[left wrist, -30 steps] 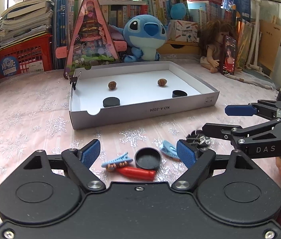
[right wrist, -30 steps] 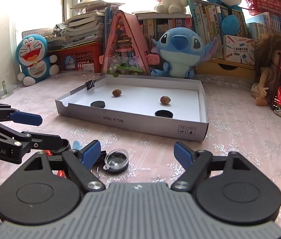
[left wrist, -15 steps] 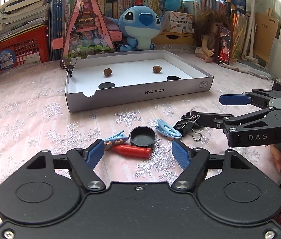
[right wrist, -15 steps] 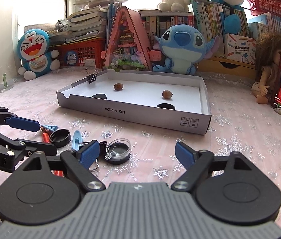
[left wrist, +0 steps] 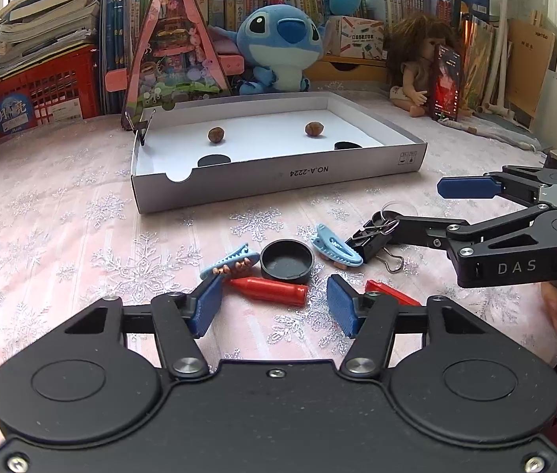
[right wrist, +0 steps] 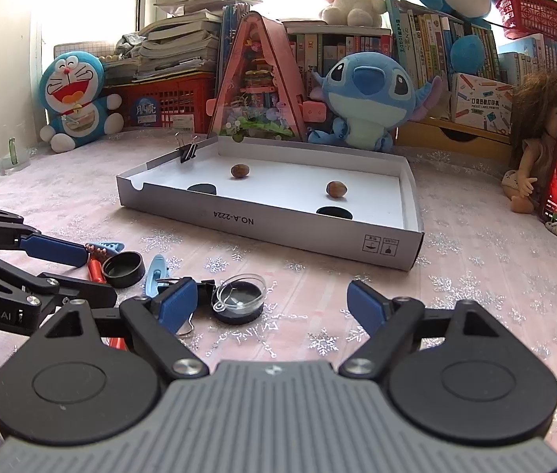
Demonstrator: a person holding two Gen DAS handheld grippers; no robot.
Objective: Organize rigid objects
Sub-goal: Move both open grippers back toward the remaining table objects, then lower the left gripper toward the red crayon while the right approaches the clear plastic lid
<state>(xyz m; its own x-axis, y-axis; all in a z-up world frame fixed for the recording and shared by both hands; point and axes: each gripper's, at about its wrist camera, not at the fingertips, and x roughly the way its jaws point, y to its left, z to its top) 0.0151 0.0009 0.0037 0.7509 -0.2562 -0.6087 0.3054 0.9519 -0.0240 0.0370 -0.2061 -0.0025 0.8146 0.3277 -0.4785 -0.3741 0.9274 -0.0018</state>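
A white cardboard tray (left wrist: 278, 175) (right wrist: 278, 224) holds two walnuts (left wrist: 215, 134) (left wrist: 312, 129) and two black caps (left wrist: 213, 160). In front of it lie a black cap (left wrist: 287, 259) (right wrist: 123, 269), two blue hair clips (left wrist: 231, 261) (left wrist: 335, 245), a red crayon (left wrist: 268, 287), a second red piece (left wrist: 390, 293), a black binder clip (left wrist: 371, 238) and a clear-lidded black case (right wrist: 239, 300). My left gripper (left wrist: 272, 307) is open and empty, over the red crayon. My right gripper (right wrist: 272, 303) is open and empty, by the clear-lidded case.
A binder clip (right wrist: 187, 149) is clipped on the tray's far left corner. Behind the tray stand a pink triangular toy house (left wrist: 176, 55), a Stitch plush (left wrist: 278, 43), a doll (left wrist: 416, 75) with a phone (left wrist: 444, 82), red crates and bookshelves. A Doraemon plush (right wrist: 75, 98) sits far left.
Both grippers have pulled back from the tray and lowered toward the loose items. The left one now hangs over the red crayon; a second red piece has come into view.
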